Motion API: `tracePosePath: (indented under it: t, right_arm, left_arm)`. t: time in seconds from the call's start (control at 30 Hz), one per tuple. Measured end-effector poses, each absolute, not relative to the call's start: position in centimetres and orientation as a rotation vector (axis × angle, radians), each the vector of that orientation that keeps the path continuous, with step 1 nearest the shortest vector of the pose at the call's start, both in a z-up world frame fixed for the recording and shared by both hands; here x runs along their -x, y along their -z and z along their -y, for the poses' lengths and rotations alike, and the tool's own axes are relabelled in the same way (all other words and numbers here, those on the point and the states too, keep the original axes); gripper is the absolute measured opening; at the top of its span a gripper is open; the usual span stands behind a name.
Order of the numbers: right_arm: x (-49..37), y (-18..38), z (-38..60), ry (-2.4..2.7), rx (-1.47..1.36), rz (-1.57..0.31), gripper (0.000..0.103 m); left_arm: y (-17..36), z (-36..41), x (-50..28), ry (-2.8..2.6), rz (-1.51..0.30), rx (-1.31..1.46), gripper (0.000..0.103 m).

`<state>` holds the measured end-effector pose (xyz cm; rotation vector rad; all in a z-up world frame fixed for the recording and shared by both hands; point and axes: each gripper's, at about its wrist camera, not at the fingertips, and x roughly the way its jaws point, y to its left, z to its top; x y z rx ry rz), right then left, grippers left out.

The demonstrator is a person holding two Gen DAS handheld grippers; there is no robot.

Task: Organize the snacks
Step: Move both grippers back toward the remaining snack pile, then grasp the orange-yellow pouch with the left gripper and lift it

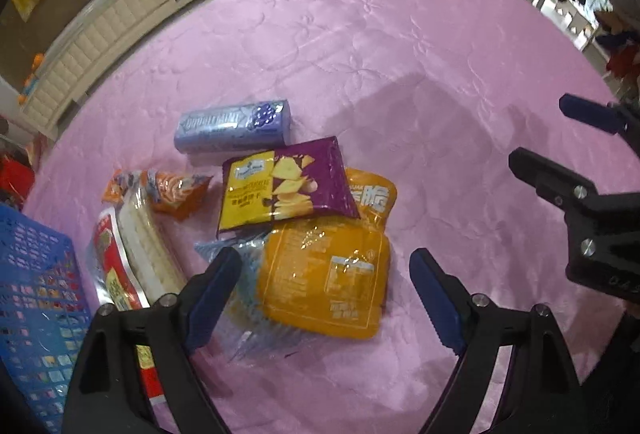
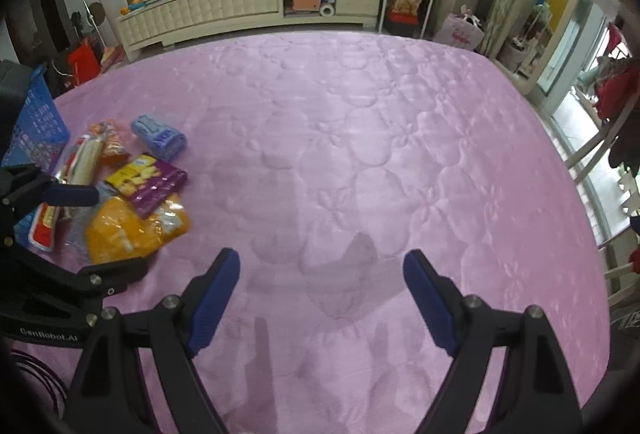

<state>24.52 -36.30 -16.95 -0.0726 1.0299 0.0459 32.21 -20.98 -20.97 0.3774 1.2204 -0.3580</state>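
**A:** What does your left wrist camera show?

**B:** My left gripper is spread wide and grips nothing. Between its fingers, just ahead, lies an orange packet on top of a clear blue-tinted wrapper. Beyond the packet, a purple and yellow chip bag overlaps another orange bag. Farther ahead sits a lilac box. Left of my fingers lie a red and white pack and a small orange snack bag; at the far left is the blue basket. All rest on the pink quilted cover. My right gripper shows at the right edge, apart from the pile.

**A:** And the right wrist camera?

**B:** My right gripper is also wide open and empty, with only pink cover between its fingers. The snack pile lies well to its left, the basket beyond that, and my left gripper hangs over the pile.
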Motion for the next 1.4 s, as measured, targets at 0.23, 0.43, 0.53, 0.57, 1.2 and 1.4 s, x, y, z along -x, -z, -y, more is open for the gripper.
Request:
tracePosePath:
  t: [0.23,0.43,0.53,0.57,1.2,1.4]
  right_arm:
    - [-24.3,17.5,36.4,-0.066,0.019,-1.059,0.087]
    - [-23.9,16.6,36.9,-0.057,-0.026,-1.054,0.087]
    - [-23.6,16.3,37.3,-0.066,-0.057,-1.065,0.087]
    - [-23.6,16.3,37.4,-0.065,-0.064,-1.068,0.087]
    - [-23.3,16.5,36.6,-0.037,-0.012,-1.046,0.087]
    - [-23.2,16.9,38.0,-0.013,-0.034,-1.049,0.087]
  left_arm:
    - [20.5,23.3,-32.3,0.363,-1.21,-0.41,0.045]
    - [20.8,24.5,-31.2,0.429,-1.267,-0.39,0.001]
    - [20.4,24.3,-30.3,0.46,-1.267,-0.319,0.0]
    - [20.1,24.0,-29.6,0.463,-1.26,-0.301,0.0]
    - [19.3,23.2,-30.2,0.452,-1.206,-0.273,0.07]
    - [21.9,24.3,-31.9,0.446,-1.256,-0.244,0.071]
